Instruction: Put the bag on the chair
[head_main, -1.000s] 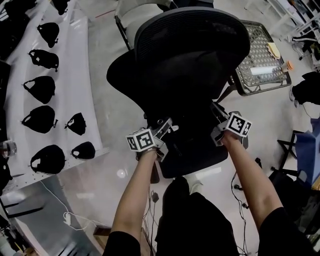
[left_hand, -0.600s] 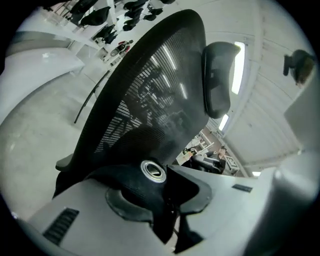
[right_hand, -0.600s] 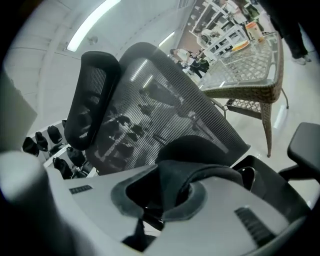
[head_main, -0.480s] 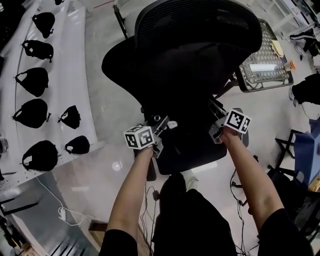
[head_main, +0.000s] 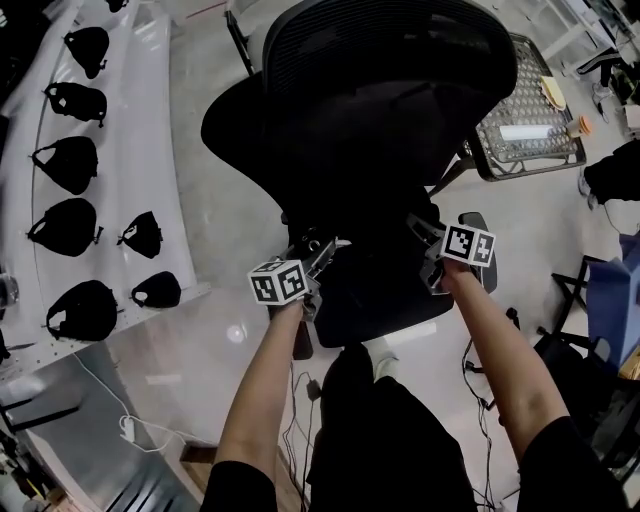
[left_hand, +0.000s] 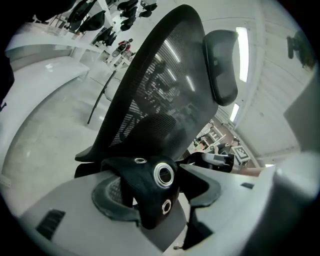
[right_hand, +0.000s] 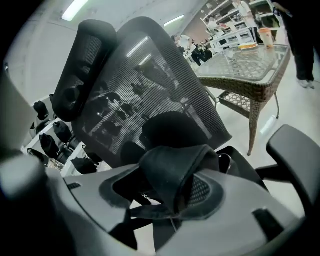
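Observation:
A black office chair stands in front of me, its mesh backrest (head_main: 390, 60) above the seat (head_main: 385, 290). A black bag rests on that seat, dark against it and hard to make out in the head view. My left gripper (head_main: 318, 250) is at the seat's front left, its jaws opening. The bag's corner with metal eyelets (left_hand: 150, 185) still lies between them, resting on the left pad and free of the right one. My right gripper (head_main: 425, 238) is at the seat's front right, jaws also opening, with a fold of the bag (right_hand: 172, 170) draped loosely over one pad.
A curved white table (head_main: 140, 130) at the left carries several black bags (head_main: 70, 165). A wicker table with a glass top (head_main: 530, 120) stands behind the chair at the right. The chair's armrest (right_hand: 295, 150) is at my right. Cables (head_main: 300, 400) lie on the floor by my feet.
Both grippers have stayed at the front of the chair seat, the right one edging slightly up. The head view has shifted a little over the chair.

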